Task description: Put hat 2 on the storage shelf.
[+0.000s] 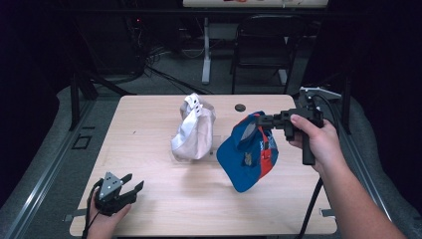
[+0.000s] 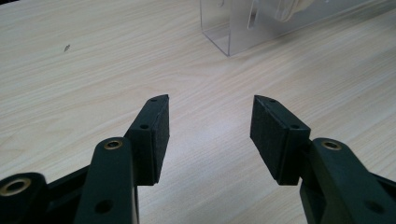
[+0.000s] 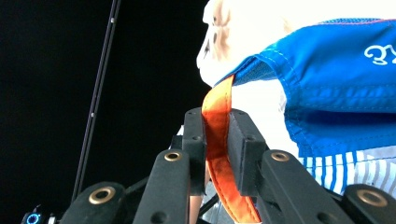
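Presently we log: right gripper [image 1: 260, 119] clamped on the orange strap [image 3: 218, 135] of the blue cap [image 1: 247, 152], hanging above the table [image 1: 149, 124] at three o'clock; left gripper [image 1: 130, 186], seven o'clock, agape, empty.

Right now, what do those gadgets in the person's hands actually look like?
Each hand holds a black claw tool. The left claw has two angled black arms with brass-coloured rivets, flat dark pads at the tips, and a grey three-cornered plate on top. The right claw has a pistol-style black handle and a black cable trailing down along the forearm. Both forearms are bare, with no sleeves showing.
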{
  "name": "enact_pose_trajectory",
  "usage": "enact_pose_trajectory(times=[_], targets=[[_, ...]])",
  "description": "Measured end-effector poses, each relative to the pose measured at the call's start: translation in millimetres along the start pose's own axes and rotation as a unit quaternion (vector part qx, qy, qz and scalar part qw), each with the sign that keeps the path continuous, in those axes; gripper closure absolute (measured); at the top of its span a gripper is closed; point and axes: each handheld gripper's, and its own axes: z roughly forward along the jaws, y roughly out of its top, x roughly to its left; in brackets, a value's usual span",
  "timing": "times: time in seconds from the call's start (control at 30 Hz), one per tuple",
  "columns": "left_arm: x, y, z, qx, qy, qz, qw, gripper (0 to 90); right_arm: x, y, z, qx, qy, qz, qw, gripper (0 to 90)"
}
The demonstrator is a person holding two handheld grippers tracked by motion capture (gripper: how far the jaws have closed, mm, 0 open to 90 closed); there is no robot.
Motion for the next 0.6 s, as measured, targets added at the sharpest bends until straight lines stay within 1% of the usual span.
enact_pose_trajectory(times=[0.07,0.17,0.23,0.3,0.4,0.43,0.47,0.6], targets=[[0.6,-0.5,0.5,-0.005,0.000,0.000,1.0000,47.9,3.2,3.4,0.0,-0.005,0.000,0.000,1.0000,78.2],[1.2,-1.0,0.3,-0.006,0.000,-0.004,1.0000,47.8,7.7,9.7,-0.3,-0.010,0.000,0.001,0.9999,78.2],[2.1,-0.6,-0.7,-0.002,0.001,-0.001,1.0000,47.7,10.4,15.1,-0.6,-0.016,-0.005,0.002,0.9999,78.2],[2.3,-0.8,-0.6,-0.005,0.001,-0.004,1.0000,47.7,13.0,20.0,-0.5,-0.024,-0.011,0.004,0.9996,78.2],[2.7,-1.0,-0.6,-0.005,0.001,-0.006,1.0000,47.7,15.9,26.9,-1.3,-0.030,-0.013,0.006,0.9994,78.2],[2.8,-1.0,-0.6,-0.004,0.001,-0.006,1.0000,47.7,17.5,29.6,-0.5,-0.039,-0.016,0.010,0.9991,78.2],[3.0,-1.1,-0.5,-0.004,0.001,-0.007,1.0000,47.7,17.7,31.7,-1.0,-0.036,-0.017,0.008,0.9992,78.2],[3.4,-1.2,-0.6,-0.001,0.001,-0.007,1.0000,47.6,21.0,41.7,2.7,-0.050,-0.033,0.012,0.9981,78.2]])
